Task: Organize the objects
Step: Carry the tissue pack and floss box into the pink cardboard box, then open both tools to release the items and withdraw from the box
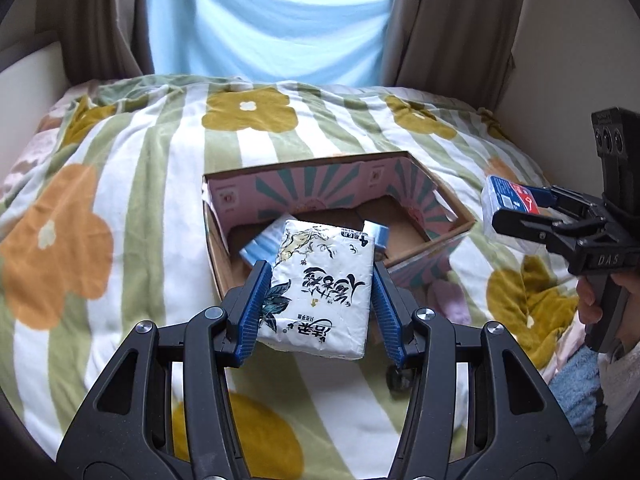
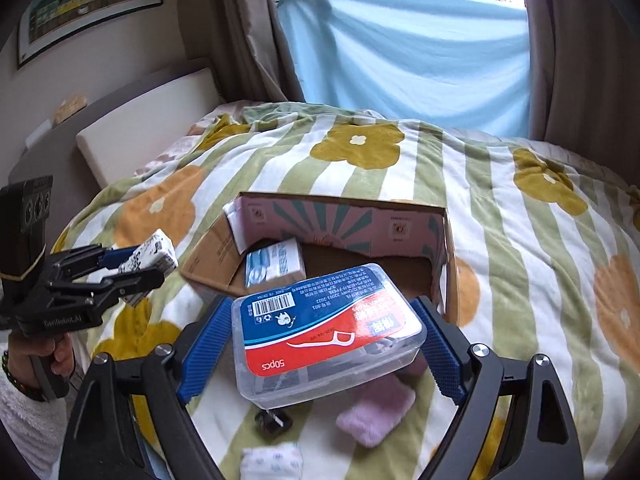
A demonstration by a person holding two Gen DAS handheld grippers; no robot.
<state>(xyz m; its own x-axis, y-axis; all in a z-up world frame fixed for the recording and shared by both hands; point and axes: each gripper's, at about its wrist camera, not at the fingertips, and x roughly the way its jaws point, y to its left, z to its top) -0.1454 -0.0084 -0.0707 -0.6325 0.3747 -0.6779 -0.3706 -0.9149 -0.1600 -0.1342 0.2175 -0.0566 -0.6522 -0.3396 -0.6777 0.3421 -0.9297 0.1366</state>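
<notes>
My left gripper is shut on a white tissue pack printed with black script, held above the near edge of an open cardboard box on the bed. A blue-and-white pack lies inside the box. My right gripper is shut on a clear plastic floss-pick box with a red and blue label, held in front of the cardboard box. Each gripper shows in the other view: the right gripper at the right edge, the left gripper at the left with its tissue pack.
The bed carries a green-striped flowered blanket. Below my right gripper lie a pink cloth, a small black object and a white patterned pack. A headboard stands left, curtains and a blue sheet behind.
</notes>
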